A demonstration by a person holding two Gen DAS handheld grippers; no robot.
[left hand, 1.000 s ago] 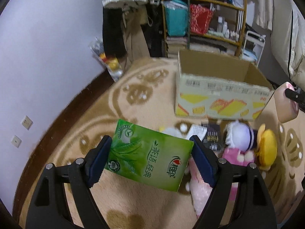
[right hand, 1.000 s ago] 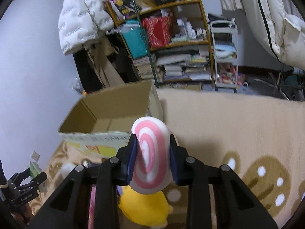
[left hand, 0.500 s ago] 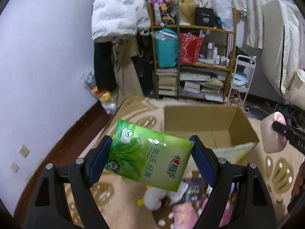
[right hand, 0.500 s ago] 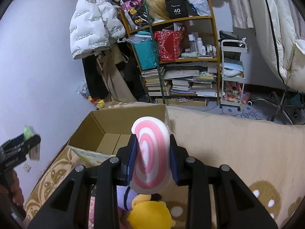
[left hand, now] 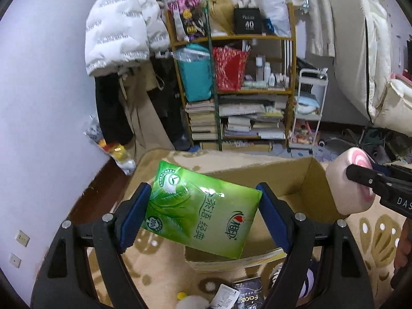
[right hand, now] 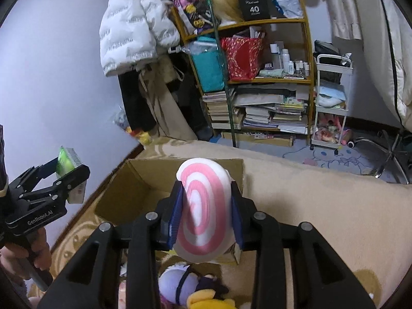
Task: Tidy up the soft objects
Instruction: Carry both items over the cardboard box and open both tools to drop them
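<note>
My left gripper [left hand: 203, 216] is shut on a green tissue pack [left hand: 200, 209] and holds it in the air over the near left part of an open cardboard box [left hand: 303, 177]. My right gripper [right hand: 206, 213] is shut on a pink-and-white swirl plush roll [right hand: 203, 211], held above the box's near edge [right hand: 144, 177]. The roll also shows at the right of the left wrist view [left hand: 350, 180]. The left gripper with the pack shows at the left of the right wrist view [right hand: 64, 172].
Plush toys lie on the beige patterned rug in front of the box: a purple one [right hand: 180, 283] and a yellow one [right hand: 206, 300]. A cluttered shelf [left hand: 244, 90], hanging coats [left hand: 121, 38] and a white trolley [right hand: 331, 103] stand behind the box.
Both grippers rose from near the rug and moved forward with their loads. The box went from far ahead to right under them, and its inside came into sight.
</note>
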